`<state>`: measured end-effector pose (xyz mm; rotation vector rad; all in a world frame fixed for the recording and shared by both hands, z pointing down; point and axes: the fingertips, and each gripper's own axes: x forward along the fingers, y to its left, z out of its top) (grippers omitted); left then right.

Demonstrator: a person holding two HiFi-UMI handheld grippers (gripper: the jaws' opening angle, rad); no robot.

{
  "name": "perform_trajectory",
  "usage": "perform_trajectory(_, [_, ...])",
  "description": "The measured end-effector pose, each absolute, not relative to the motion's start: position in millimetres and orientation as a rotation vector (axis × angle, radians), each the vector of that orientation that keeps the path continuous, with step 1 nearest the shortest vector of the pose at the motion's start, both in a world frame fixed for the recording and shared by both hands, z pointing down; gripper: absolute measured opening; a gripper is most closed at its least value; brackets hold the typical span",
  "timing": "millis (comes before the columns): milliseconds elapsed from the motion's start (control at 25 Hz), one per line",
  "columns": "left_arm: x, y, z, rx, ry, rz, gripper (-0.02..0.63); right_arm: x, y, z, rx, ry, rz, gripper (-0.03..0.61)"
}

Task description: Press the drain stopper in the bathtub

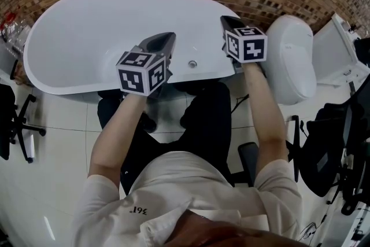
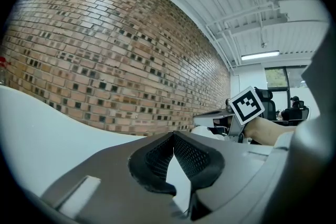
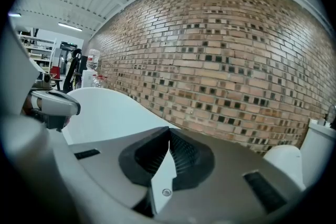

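Observation:
A white oval bathtub point(image 1: 81, 26) stands against a brick wall. A small round metal stopper point(image 1: 192, 63) shows on its white inside, close to the front rim. My left gripper point(image 1: 169, 37) hovers over the tub just left of the stopper, its jaws shut with nothing between them. My right gripper point(image 1: 224, 19) is held above the tub's right end, to the right of the stopper and beyond it, also shut and empty. In the left gripper view the left gripper point(image 2: 173, 135) points along the tub toward the wall. The right gripper point(image 3: 169, 129) shows a small round fitting point(image 3: 166, 192) below its closed tips.
A white toilet point(image 1: 295, 58) with its tank point(image 1: 341, 52) stands right of the tub. A black office chair point(image 1: 14, 118) is at the left, and more dark chairs point(image 1: 341, 147) at the right. Bottles point(image 1: 11, 25) sit past the tub's left end. I sit on a stool on the tiled floor point(image 1: 58, 142).

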<state>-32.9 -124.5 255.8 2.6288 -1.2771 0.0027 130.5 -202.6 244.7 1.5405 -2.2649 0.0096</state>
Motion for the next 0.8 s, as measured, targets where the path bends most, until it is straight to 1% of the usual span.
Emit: perform_trajectory(800, [-43, -115, 254, 2.632, -1.307, -0.037, 0.008, 122, -182, 243, 1.533, -2.341, 0.008, 0.014])
